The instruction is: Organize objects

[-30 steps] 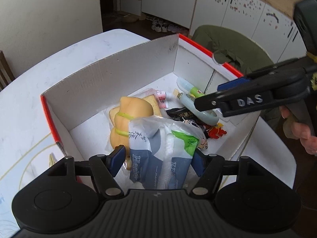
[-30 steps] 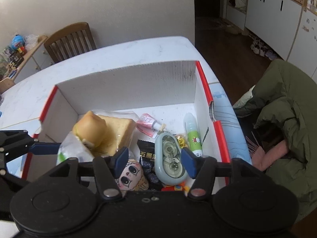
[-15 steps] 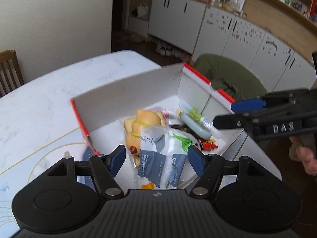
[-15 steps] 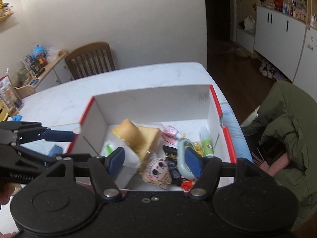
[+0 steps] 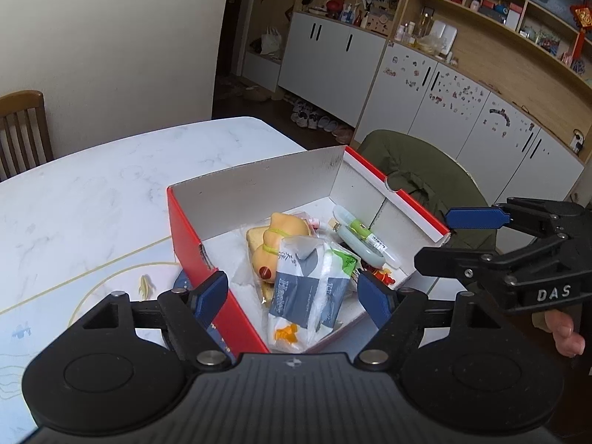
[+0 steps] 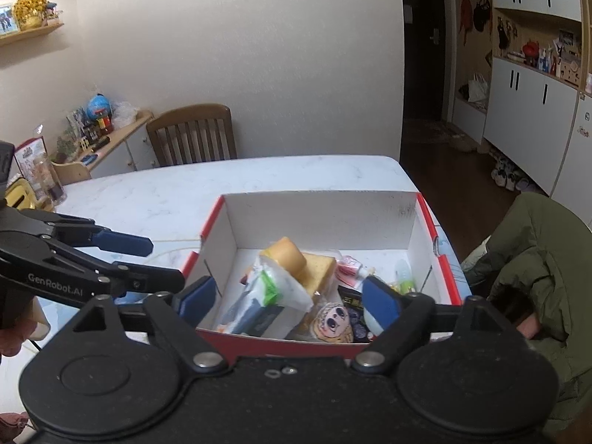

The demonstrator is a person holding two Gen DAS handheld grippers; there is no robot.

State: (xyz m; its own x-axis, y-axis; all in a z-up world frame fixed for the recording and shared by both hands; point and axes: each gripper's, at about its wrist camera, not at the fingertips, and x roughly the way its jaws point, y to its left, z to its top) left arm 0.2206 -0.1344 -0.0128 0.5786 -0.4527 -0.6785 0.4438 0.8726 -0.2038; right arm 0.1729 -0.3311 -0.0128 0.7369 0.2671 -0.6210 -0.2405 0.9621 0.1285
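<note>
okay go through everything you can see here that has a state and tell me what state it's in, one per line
Left gripper: jaws opening, nothing between them.
Right gripper: jaws opening, nothing held.
Red box: open-topped, on the table, filled with items.
Tissue pack: lying in the box, sealed.
Correction tape: lying in the box.
Glue stick: lying in the box, capped.

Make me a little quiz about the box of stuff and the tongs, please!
1. True or false: the tissue pack lies inside the red box.
2. What are the left tongs holding? A) the tissue pack B) nothing C) the glue stick
3. Fill in: the green glue stick lies by the box's ____ wall in the right wrist view.

Key
1. True.
2. B: the jaws are opening, with nothing pinched. The right tongs are empty too.
3. Right.
</note>
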